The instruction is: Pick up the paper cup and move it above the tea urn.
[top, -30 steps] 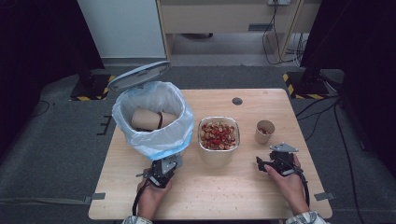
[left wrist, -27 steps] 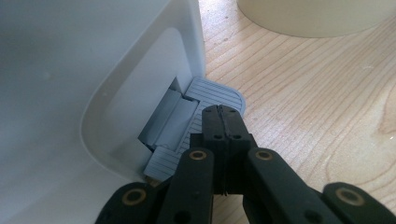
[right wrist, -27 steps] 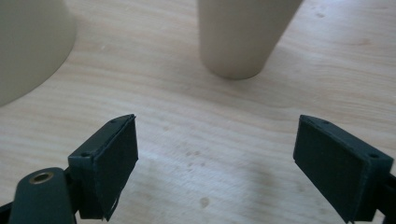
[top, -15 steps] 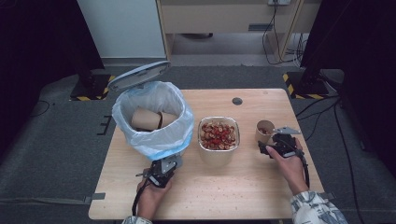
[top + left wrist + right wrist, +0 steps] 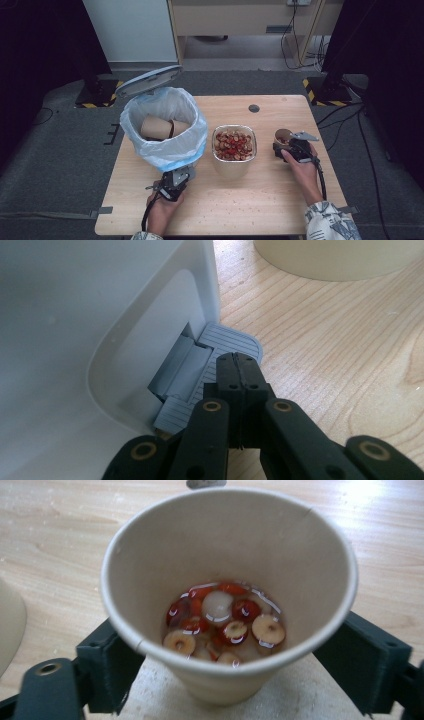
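Brown paper cup (image 5: 230, 595) sits between the wide-spread jaws of the right gripper (image 5: 290, 149), one on each side of it; whether they press it I cannot tell. Red and pale fruit slices (image 5: 225, 622) lie in liquid at its bottom. It stands on the table (image 5: 280, 200) right of the bowl (image 5: 234, 149). Left gripper (image 5: 239, 371), jaws closed and empty, rests on the bin's (image 5: 165, 127) grey pedal (image 5: 220, 342).

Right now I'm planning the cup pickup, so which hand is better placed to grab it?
Right. The right tool has its jaws on either side of the paper cup; the left tool is shut, pressing the bin pedal.
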Tool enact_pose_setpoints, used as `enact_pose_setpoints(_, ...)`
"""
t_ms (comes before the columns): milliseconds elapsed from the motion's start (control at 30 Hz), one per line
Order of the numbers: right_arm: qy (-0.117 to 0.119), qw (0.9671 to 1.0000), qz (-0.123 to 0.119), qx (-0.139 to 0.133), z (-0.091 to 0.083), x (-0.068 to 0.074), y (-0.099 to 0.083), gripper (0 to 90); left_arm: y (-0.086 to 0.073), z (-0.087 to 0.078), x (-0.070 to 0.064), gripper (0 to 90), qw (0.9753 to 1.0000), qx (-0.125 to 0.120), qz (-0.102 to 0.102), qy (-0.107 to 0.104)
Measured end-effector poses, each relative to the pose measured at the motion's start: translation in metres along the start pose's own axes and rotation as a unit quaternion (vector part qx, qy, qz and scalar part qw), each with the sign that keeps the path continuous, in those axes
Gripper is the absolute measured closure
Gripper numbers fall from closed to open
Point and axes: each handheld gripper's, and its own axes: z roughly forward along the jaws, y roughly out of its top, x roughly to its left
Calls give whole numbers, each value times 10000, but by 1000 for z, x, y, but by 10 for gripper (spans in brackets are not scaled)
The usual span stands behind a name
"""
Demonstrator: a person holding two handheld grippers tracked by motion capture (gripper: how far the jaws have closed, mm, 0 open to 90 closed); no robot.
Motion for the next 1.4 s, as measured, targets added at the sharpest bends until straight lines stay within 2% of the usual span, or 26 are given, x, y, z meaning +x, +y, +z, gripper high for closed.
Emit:
enact_pose_setpoints(100,75,10000,-5,-14,2,-2,-1,189,0,0,0,899,10000,-2,-1,1)
enact_pose_setpoints(300,82,9999,-72,-112,6,-1,-1,210,0,0,0,899,10000,-1,-7,0)
enact_pose_setpoints(433,160,9996,-207,-91,9,0,1,276,0,0,0,899,10000,-4,-13,-5)
enact_pose_setpoints(533,128,9993,-338,-89,9,3,2,299,0,0,0,899,10000,-3,-10,-8)
enact_pose_setpoints(633,176,9993,-328,-40,6,2,4,315,0,0,0,899,10000,-4,-17,-14)
enact_pose_setpoints(867,330,9977,-593,-45,-10,6,14,333,0,0,1,899,10000,-2,-27,-26)
enact_pose_setpoints(967,391,9972,-636,-55,-14,8,18,334,0,0,1,899,10000,-5,-33,-26)
enact_pose_setpoints(1000,431,9962,-757,-45,-19,9,23,336,0,0,1,899,10000,-2,-24,-19)
enact_pose_setpoints(1067,454,9957,-803,-43,-20,9,24,336,0,0,1,899,10000,-4,-24,-19)
enact_pose_setpoints(1100,492,9947,-901,-44,-24,8,30,339,0,0,1,899,10000,7,-32,-25)
enact_pose_setpoints(1400,583,9905,-1246,-49,-36,3,52,345,0,0,1,899,10000,-5,-51,-32)
